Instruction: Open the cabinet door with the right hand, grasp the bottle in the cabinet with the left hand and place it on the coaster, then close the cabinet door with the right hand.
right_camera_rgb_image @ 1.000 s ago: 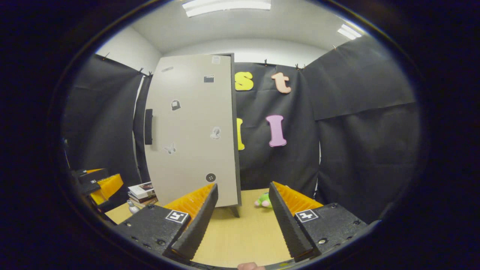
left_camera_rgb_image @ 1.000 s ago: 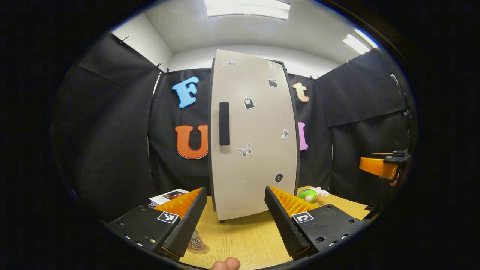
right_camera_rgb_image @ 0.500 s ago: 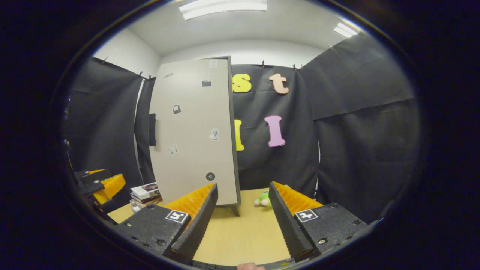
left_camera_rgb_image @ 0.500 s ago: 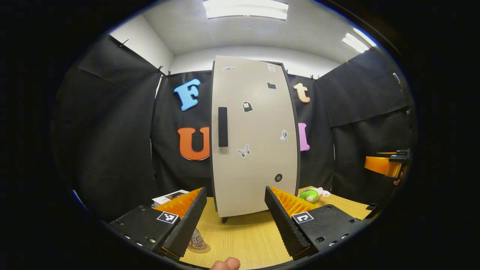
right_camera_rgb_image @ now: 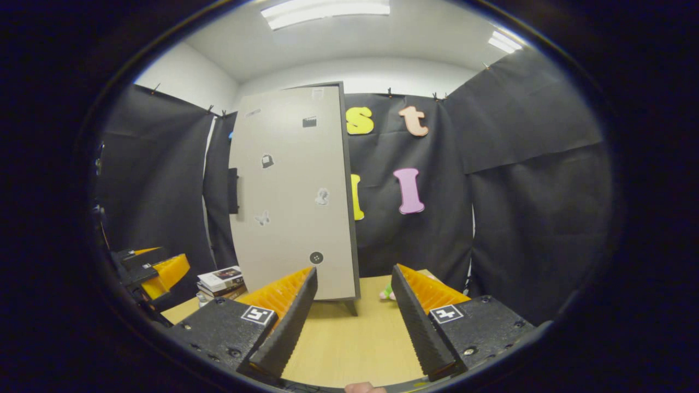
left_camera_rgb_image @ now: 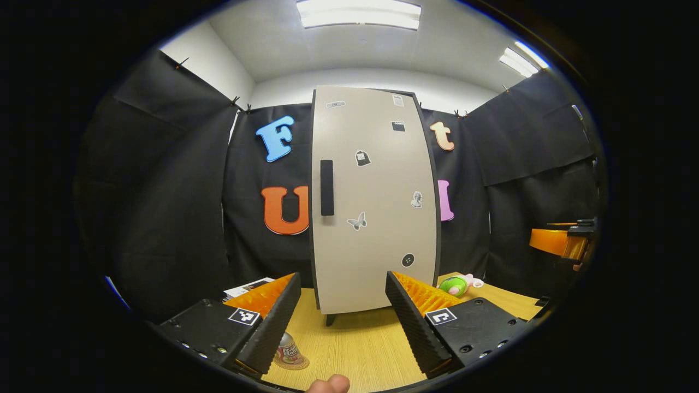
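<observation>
Both my grippers are spread wide with nothing between the fingers: left gripper (left_camera_rgb_image: 343,311), right gripper (right_camera_rgb_image: 354,316). By my left finger (left_camera_rgb_image: 271,322) the bottle (left_camera_rgb_image: 286,352) sits on the coaster (left_camera_rgb_image: 297,363) on the desk (left_camera_rgb_image: 355,349). Straight ahead past the fingertips is the cabinet door (left_camera_rgb_image: 374,207), shut, handle (left_camera_rgb_image: 326,187) on its left edge. A green toy (left_camera_rgb_image: 453,284) lies beyond my right finger.

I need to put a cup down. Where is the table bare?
Bare wood lies in front of the cabinet, between it and the left hand-held gripper. It is crowded left by the books and bottle, and right by the green toy.
</observation>
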